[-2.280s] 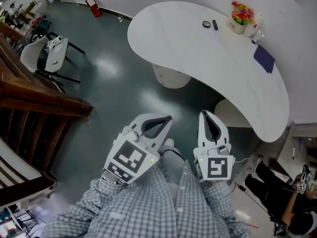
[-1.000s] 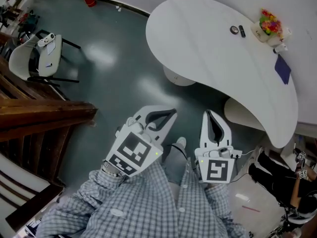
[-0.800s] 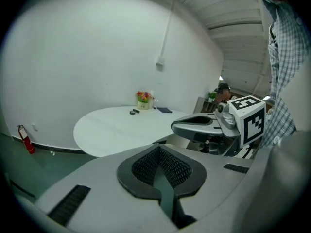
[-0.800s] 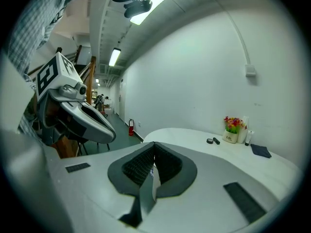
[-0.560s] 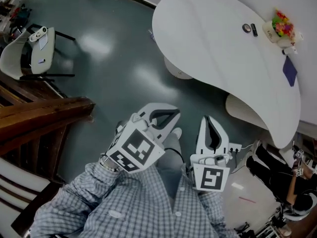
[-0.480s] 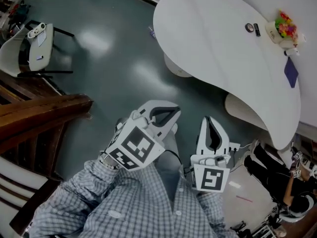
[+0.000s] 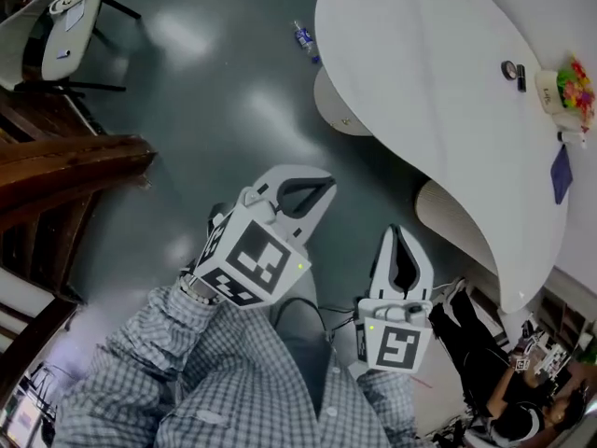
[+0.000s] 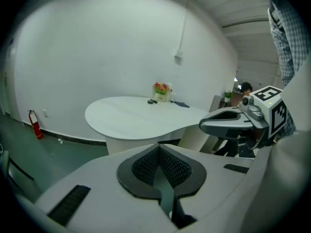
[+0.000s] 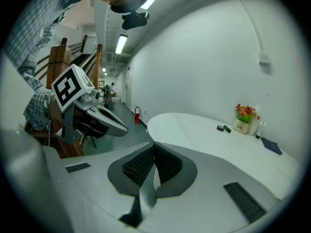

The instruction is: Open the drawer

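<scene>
1. Head view: the left hand-held gripper [image 7: 320,187] and the right hand-held gripper [image 7: 399,235] hang side by side over the green floor [image 7: 215,110]. Both point toward the curved white surface [image 7: 420,73]. No drawer shows anywhere here, so I judge the task not yet begun.
2. Left gripper view: this hand-held gripper's jaws are pressed together with nothing between them. The surface stands well ahead, and a flower pot [image 8: 162,90] sits on its far side. No drawer front or handle is in sight.
3. Right gripper view: these jaws are likewise closed tight and empty. The surface lies ahead, well apart from them. Again no drawer shows. Finding it, opening the jaws on its handle and pulling all appear to remain.
</scene>
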Tool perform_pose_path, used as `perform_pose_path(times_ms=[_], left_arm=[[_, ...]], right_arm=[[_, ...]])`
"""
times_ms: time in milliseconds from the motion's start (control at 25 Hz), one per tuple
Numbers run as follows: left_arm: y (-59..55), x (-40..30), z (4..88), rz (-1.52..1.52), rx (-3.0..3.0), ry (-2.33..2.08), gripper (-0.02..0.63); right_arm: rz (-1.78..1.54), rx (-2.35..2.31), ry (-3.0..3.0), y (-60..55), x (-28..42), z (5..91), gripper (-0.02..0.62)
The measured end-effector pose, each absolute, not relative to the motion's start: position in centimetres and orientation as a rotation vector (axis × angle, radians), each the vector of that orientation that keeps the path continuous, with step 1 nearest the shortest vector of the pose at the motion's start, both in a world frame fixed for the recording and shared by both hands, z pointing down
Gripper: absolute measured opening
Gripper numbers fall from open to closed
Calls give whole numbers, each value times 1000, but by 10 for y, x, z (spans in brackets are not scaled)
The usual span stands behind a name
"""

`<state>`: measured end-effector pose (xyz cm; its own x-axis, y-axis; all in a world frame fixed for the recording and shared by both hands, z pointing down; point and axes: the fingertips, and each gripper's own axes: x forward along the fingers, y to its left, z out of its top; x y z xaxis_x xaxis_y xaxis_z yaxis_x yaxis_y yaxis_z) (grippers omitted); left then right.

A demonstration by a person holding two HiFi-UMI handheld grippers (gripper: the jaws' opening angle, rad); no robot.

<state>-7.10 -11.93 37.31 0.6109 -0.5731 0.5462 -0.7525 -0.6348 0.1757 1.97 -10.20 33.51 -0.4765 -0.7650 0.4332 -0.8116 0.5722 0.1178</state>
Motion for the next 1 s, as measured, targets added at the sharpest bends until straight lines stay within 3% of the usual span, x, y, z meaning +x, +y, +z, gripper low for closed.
perform_pose_path(times_ms=[1000], left_arm=[[-188,-42,539,531,2403,-1312,3]], right_arm=[[194,1109,-2328,-112,37,486,9]])
